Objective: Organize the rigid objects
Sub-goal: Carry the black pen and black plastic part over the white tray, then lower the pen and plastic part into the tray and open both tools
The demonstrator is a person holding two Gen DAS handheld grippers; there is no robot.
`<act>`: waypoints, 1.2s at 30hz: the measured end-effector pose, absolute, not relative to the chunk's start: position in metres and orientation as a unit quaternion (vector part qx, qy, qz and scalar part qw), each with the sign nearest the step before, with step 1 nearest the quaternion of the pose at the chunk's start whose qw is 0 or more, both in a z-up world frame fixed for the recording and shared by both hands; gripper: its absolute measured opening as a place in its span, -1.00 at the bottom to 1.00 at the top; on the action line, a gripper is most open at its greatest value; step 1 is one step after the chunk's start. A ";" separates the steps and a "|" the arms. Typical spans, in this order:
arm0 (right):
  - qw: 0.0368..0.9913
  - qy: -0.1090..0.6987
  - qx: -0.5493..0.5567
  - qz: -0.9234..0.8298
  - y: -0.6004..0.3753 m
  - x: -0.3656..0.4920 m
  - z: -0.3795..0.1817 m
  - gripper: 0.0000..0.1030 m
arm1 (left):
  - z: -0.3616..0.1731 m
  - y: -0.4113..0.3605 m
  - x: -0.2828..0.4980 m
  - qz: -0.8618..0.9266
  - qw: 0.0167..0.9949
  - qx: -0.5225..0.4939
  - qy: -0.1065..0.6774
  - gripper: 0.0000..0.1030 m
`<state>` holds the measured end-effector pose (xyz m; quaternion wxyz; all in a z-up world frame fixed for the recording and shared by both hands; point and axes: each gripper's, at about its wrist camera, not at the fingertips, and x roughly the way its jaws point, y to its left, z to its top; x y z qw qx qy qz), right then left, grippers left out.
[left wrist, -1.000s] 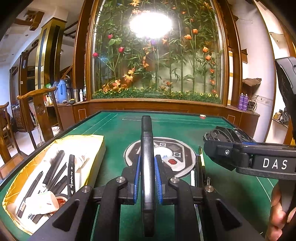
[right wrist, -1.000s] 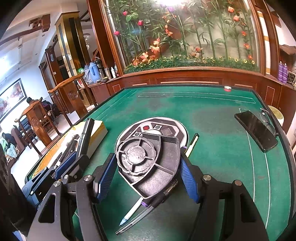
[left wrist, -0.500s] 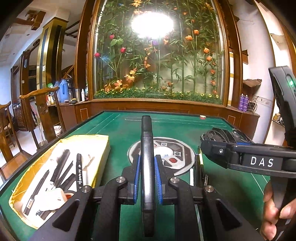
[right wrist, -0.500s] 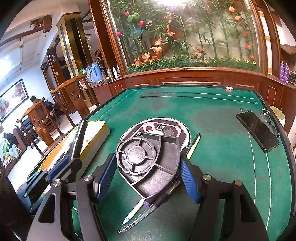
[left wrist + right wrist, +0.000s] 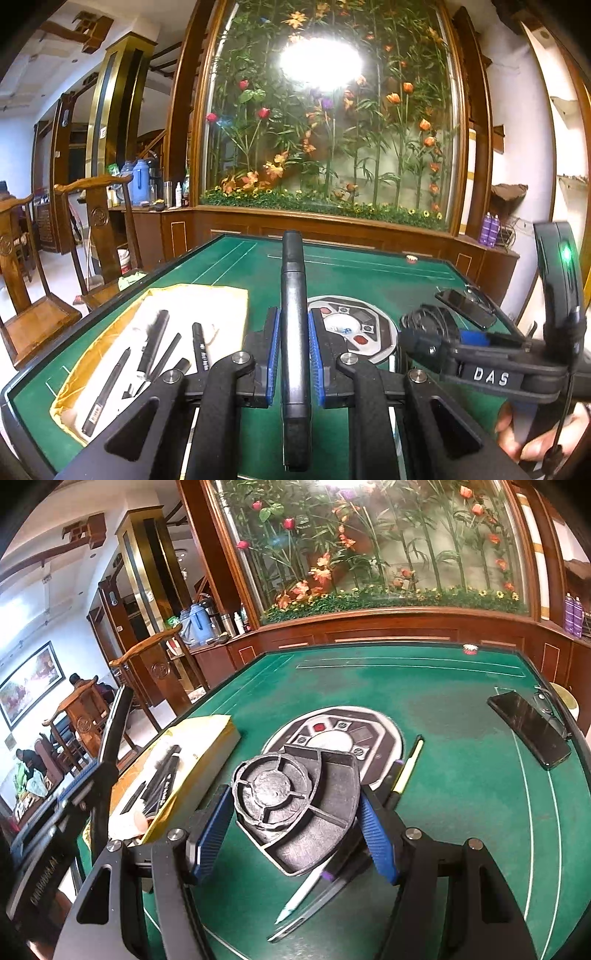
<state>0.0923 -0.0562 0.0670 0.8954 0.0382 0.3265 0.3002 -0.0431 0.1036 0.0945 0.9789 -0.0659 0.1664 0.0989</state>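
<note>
Lengthwise, black marker (image 5: 293, 325) points ahead between left fingers (image 5: 272, 354).

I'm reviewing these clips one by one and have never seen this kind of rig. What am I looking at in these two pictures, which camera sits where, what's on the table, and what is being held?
There is no robot here. A person holds a hand-held two-finger gripper in each hand, and each gripper carries a wide-angle camera looking forward along its fingers.

In the left camera's picture, the left gripper is shut on a long dark marker. The right gripper shows at that picture's right side, with the person's hand below it.

In the right camera's picture, the right gripper clamps a black plastic holder.

Both work over a green felt table. On it lie a yellow-lined box holding several dark pens, a round control panel set in the middle, loose pens beneath the holder, and a black phone.
</note>
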 end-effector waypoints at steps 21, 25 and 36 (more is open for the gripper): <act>0.840 0.367 -0.018 0.398 0.114 0.059 0.075 0.30 | 0.048 0.254 -0.063 0.154 0.937 -0.177 0.257 -0.71; 0.829 0.391 -0.030 0.399 0.151 0.068 0.063 0.30 | 0.038 0.267 -0.058 0.149 0.930 -0.188 0.277 -0.71; 0.815 0.432 -0.062 0.381 0.208 0.093 0.033 0.30 | 0.018 0.286 -0.041 0.103 0.910 -0.219 0.337 -0.72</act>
